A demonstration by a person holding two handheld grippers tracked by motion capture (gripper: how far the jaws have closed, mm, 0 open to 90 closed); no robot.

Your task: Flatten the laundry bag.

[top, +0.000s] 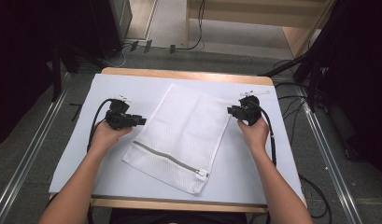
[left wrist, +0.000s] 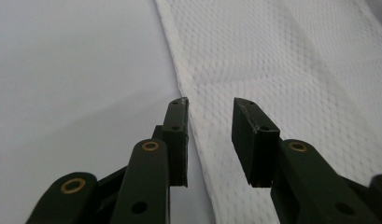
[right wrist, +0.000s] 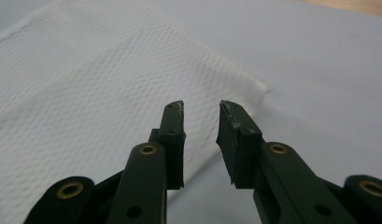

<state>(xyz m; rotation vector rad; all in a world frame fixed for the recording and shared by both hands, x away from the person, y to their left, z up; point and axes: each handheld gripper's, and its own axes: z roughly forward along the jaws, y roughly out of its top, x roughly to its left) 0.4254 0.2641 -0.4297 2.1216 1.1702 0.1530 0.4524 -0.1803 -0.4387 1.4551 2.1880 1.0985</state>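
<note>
A white mesh laundry bag [top: 184, 135] lies flat and slanted on the white table [top: 128, 86], its grey zipper [top: 167, 158] running along the near end. My left gripper [top: 142, 120] sits at the bag's left edge, pointing right. In the left gripper view the left gripper [left wrist: 209, 105] stands open above the hem of the bag [left wrist: 296, 70], with nothing pressed between its pads. My right gripper [top: 230, 111] is at the bag's right edge, pointing left. In the right gripper view the right gripper [right wrist: 201, 106] is open over a corner of the bag [right wrist: 86, 84].
The table's wooden rim [top: 179, 203] runs along the near side. Black cables [top: 272, 135] trail from both grippers. Metal rails [top: 34, 144] run along the floor on either side, and dark stands rise at the back corners.
</note>
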